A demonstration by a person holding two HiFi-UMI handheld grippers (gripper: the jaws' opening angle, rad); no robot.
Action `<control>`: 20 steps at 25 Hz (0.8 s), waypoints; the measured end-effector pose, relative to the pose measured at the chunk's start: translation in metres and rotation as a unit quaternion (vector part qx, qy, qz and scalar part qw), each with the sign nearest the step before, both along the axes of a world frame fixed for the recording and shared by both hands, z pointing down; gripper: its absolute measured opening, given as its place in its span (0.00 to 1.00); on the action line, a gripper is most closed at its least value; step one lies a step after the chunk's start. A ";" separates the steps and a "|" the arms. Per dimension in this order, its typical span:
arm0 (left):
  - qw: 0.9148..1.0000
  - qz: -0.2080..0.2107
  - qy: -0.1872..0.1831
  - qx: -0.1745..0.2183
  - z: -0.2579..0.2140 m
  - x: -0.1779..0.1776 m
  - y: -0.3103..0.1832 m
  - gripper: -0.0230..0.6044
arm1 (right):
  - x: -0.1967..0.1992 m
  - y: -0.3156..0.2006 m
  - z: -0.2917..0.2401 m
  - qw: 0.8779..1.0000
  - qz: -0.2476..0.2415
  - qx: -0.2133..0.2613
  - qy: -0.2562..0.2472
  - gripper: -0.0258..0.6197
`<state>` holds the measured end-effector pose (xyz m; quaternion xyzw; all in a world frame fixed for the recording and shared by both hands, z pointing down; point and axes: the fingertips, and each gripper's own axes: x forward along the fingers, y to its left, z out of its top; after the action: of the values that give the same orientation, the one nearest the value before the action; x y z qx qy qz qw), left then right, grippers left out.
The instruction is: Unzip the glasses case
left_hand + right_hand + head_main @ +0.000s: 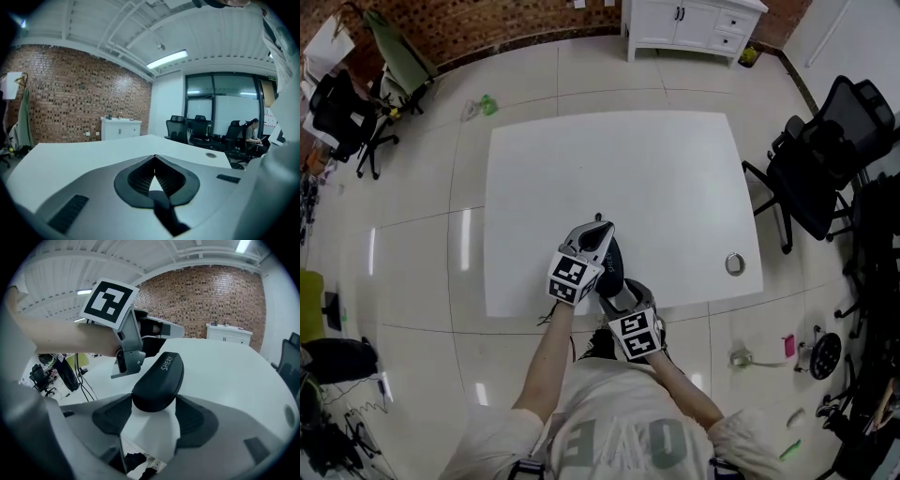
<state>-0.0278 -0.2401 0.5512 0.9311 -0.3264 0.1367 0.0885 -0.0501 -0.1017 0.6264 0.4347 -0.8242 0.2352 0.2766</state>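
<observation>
The glasses case (612,260) is lying on the white table (581,159), close to the table's 6 o'clock edge in the head view, right in front of the person. It is a dark, rounded case, it is looking closed, and it is carrying white letters on its top.

The right gripper (153,399) is reaching to the case from 6 o'clock. Its jaws are standing wide apart, and the near end of the case is sitting between them. The two pads are standing just beside the sides of the case, but I cannot tell if they are pressing on it, so I am reading this gripper as open around the case and not yet holding it.

The left gripper (154,157) is pointing over the table toward 12 o'clock. Its jaws are closed, with the tips meeting and nothing between them; only a small piece of the table is showing through the gap behind the tips. In the right gripper view its body is hanging just beside the case, at about 11 o'clock of it. I cannot tell if it is touching the case.

A small metal ring (734,263) is lying on the table at 3 o'clock from the case, well apart from it. A black office chair (825,155) is standing on the floor at 3 o'clock of the table, and a white cabinet (694,23) is standing at 12 o'clock by the brick wall.
</observation>
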 end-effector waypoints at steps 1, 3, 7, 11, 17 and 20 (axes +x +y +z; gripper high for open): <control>1.000 0.002 -0.003 -0.008 0.004 -0.001 0.001 0.04 | 0.001 -0.002 0.000 1.000 0.003 0.000 0.001 0.45; 0.999 0.003 -0.016 -0.029 0.017 -0.005 0.003 0.04 | 0.003 -0.007 -0.003 1.000 0.009 0.004 0.004 0.45; 0.998 -0.017 -0.007 -0.063 0.034 -0.015 0.007 0.04 | 0.021 -0.012 -0.002 1.000 0.022 -0.004 0.013 0.45; 0.998 -0.029 -0.003 -0.060 0.033 -0.023 0.006 0.04 | 0.046 -0.016 0.003 0.998 0.050 -0.014 0.018 0.45; 0.997 -0.048 -0.011 -0.063 0.032 -0.028 0.009 0.04 | 0.094 -0.032 0.004 0.993 0.111 -0.005 0.046 0.45; 0.996 -0.057 -0.014 -0.064 0.031 -0.032 0.014 0.04 | 0.111 -0.046 0.006 0.990 0.125 0.006 0.058 0.45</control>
<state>-0.0594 -0.2264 0.5827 0.9013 -0.3712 0.1646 0.1509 0.0611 -0.1482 0.6323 0.5488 -0.7471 0.2376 0.2901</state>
